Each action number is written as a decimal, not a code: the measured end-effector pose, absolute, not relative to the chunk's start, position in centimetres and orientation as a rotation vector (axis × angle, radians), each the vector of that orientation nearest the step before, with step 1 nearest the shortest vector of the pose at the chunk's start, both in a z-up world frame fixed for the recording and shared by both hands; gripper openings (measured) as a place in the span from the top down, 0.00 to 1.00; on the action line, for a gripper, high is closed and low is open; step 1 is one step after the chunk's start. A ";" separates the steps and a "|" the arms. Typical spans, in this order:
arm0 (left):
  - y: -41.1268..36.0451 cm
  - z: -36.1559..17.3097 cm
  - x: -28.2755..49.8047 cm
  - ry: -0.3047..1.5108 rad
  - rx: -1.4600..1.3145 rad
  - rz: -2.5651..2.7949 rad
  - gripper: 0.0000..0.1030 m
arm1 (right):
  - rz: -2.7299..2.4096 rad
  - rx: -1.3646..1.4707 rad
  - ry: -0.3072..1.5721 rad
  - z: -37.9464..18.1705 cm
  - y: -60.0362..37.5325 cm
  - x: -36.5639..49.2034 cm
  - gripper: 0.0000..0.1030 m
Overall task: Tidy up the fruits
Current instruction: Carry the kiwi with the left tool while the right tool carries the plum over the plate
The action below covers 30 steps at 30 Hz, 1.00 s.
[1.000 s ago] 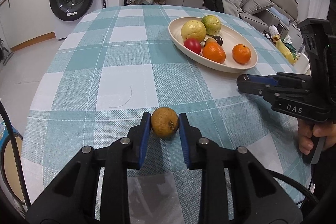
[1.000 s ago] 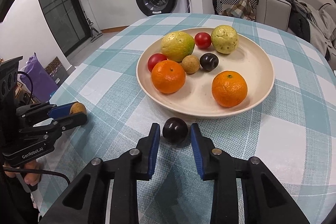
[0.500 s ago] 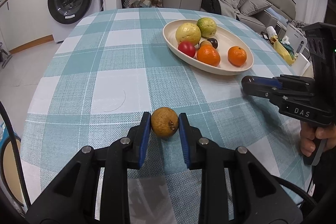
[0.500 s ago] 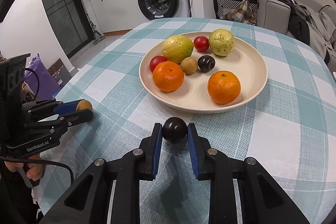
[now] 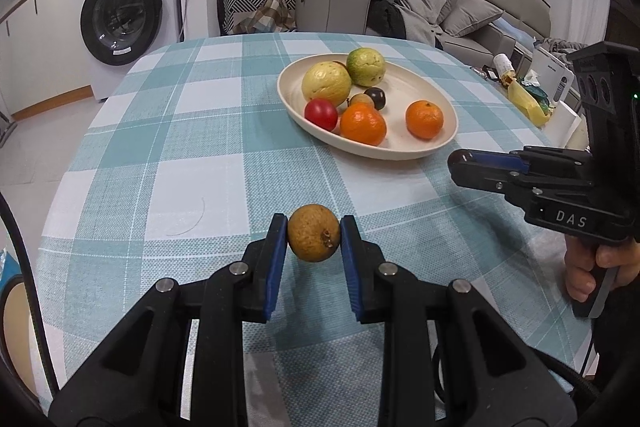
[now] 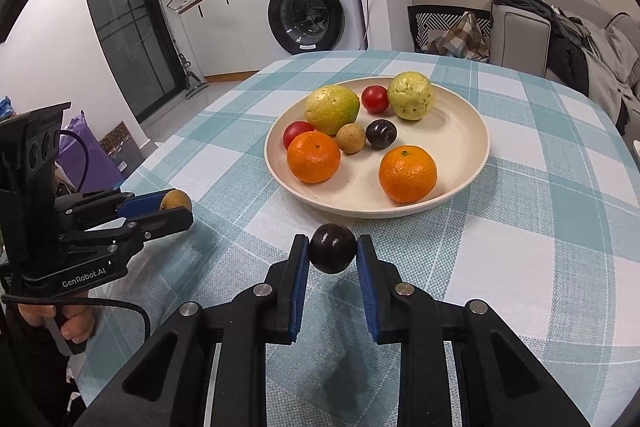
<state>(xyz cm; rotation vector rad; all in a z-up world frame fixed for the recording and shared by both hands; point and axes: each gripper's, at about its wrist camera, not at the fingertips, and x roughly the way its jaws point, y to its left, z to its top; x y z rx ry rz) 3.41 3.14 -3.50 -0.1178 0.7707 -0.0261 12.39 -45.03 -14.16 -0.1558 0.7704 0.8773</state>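
Brown and dark purple, the two small fruits have come up off the cloth since a second ago: your left gripper (image 5: 314, 239) is clamped on the brown fruit (image 5: 314, 239) and your right gripper (image 6: 332, 254) on the dark fruit (image 6: 332, 254), both held clear above the checked tablecloth (image 5: 200, 131). That likely means both picks are done and the carry to the cream plate (image 6: 464, 143) comes next. It already holds two oranges, two tomatoes, two large green-yellow fruits and one more of each small kind. Beyond the round table stand a washing machine (image 6: 308, 11) and a grey sofa (image 5: 472, 15).
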 end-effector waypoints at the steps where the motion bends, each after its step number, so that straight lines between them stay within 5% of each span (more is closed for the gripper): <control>1: 3.0 -3.5 3.5 0.768 -0.118 -0.029 0.77 | 0.879 -0.150 0.770 -14.2 -45.1 12.5 0.76; 30: -1.4 -1.5 9.3 0.664 -0.081 -0.115 0.77 | 0.850 -0.038 0.699 -13.1 -47.0 13.5 0.76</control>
